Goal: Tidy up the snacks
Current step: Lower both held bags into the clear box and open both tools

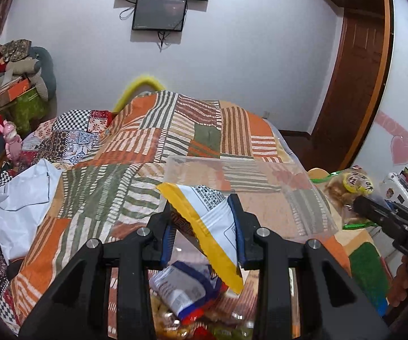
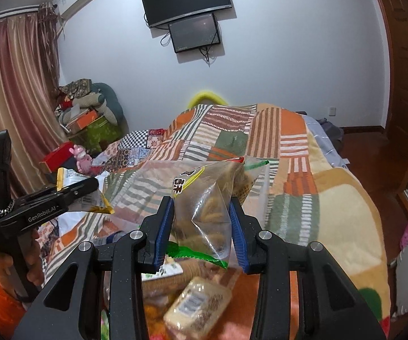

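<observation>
The left gripper point(image 1: 204, 226) is clamped on a white and yellow snack packet point(image 1: 206, 221), its blue pads pressing both sides of the crinkled wrapper; the packet's lower yellow edge hangs past the fingers. In the right wrist view the same gripper point(image 2: 90, 182) shows from the side, and only a corner of the packet point(image 2: 70, 177) peeks out above it. The right gripper point(image 2: 201, 226) is closed on a clear bag of brown snacks point(image 2: 206, 206) with a yellow label and green trim. From the left wrist view that gripper point(image 1: 358, 204) is partly cut off at the frame edge, and the bag point(image 1: 348, 189) is blurred there.

Below the left gripper's fingers lies a pile of other snacks point(image 1: 181, 291): a white and blue packet is readable, the rest blurred and hidden by the gripper body. Below the right gripper, a pale wrapped biscuit pack point(image 2: 198, 306) is soft and out of focus.

Just beyond the grippers a clear plastic container point(image 1: 260, 175) rests on the patchwork bedspread point(image 1: 136, 141); its walls are so transparent that only faint edges show. A white cloth point(image 1: 22, 198) lies crumpled at the left, partly cut off.
</observation>
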A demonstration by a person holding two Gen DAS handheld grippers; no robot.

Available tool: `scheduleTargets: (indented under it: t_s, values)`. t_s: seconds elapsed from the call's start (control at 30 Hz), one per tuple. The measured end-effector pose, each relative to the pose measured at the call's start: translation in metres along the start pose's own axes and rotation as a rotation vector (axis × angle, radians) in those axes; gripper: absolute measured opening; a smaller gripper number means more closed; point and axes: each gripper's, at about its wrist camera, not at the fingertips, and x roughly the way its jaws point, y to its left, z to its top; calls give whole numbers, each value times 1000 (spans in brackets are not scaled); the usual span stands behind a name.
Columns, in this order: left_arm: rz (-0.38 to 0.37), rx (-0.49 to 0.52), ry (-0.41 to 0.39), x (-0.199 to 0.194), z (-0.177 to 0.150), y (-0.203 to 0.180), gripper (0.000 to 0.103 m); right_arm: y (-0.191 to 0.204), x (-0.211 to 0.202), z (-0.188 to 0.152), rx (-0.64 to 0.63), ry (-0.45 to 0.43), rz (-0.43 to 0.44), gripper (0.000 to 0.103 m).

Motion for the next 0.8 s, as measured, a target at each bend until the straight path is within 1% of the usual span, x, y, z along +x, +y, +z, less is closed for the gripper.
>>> scheduleTargets:
  t_s: [0.17, 0.23, 0.47, 0.6, 0.7, 0.8]
  values:
    - [-32, -13, 46, 24, 7, 1, 35, -4, 22, 3, 6, 35, -2, 36]
    - [-33, -14, 68, 36, 10, 3, 35, -5, 31, 3, 6, 52, -10, 36]
    - [-5, -7, 146, 73, 16, 6, 35, -6, 61, 0, -9, 130, -26, 36]
    - [23, 8, 177, 84, 14, 5, 35, -8, 72, 0, -15, 165, -26, 36]
    - [25, 9, 195, 89, 11, 5, 35, -9, 78, -3, -13, 189, -23, 36]
    - [46, 23, 184, 90, 11, 2, 35, -10, 81, -5, -10, 206, -21, 36]
